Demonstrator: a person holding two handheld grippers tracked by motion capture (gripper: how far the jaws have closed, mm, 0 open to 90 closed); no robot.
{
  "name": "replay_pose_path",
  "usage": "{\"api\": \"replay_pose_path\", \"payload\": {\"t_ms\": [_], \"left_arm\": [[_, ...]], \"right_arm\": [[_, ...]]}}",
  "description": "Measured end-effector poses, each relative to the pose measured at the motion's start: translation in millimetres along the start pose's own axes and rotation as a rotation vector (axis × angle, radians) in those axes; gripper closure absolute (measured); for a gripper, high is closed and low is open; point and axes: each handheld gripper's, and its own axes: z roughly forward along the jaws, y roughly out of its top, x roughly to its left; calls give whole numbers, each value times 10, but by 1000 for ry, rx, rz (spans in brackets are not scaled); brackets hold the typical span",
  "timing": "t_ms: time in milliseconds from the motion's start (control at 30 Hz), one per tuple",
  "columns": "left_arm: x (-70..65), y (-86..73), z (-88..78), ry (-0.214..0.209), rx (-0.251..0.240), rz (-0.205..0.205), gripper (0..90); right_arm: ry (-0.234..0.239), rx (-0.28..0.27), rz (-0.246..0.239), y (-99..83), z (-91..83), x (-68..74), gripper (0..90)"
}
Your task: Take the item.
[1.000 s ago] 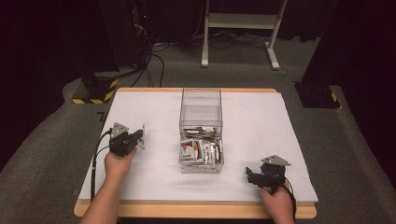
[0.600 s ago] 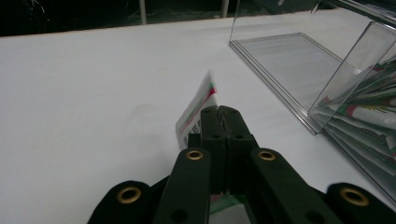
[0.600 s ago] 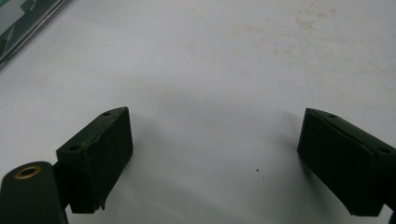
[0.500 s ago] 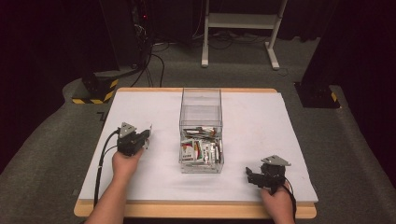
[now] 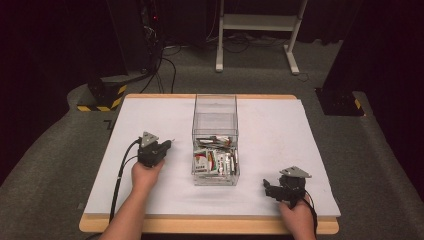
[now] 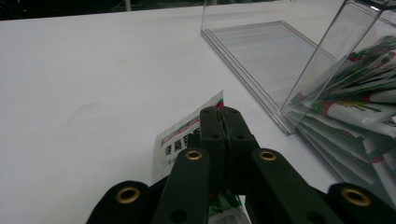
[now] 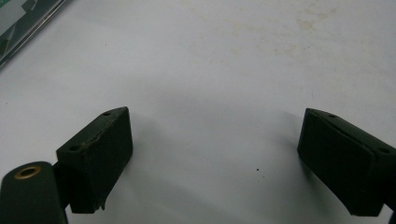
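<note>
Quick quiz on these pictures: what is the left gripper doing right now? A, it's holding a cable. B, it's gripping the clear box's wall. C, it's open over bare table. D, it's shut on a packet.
D: in the left gripper view the left gripper has its jaws pressed together on a white packet, beside the clear box.

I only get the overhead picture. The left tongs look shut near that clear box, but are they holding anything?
Observer: Yes. The left tongs are shut on a white packet with red and green print.
Operator: Is it off the table?
Observer: I cannot tell; it hangs close over the white table, beside the clear box.
Operator: And the right tongs?
Observer: The right tongs are wide open with bare table between the jaws.
Operator: What's in the box?
Observer: More packets of the same kind, piled against its wall.
</note>
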Motion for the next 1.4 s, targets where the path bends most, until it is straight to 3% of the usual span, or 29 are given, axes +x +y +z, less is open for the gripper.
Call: {"api": "replay_pose_path", "payload": {"t_ms": [100, 200, 933, 1400], "left_arm": [[-48, 16, -4, -12, -9, -13, 742], [-75, 30, -19, -20, -12, -18, 708], [-111, 61, -148, -10, 20, -14, 688], [-139, 41, -326, -11, 33, 14, 627]], "right_arm": [[0, 0, 0, 0, 0, 0, 103], [0, 0, 0, 0, 0, 0, 103], [1, 0, -1, 0, 0, -1, 103], [1, 0, -1, 0, 0, -1, 102]]}}
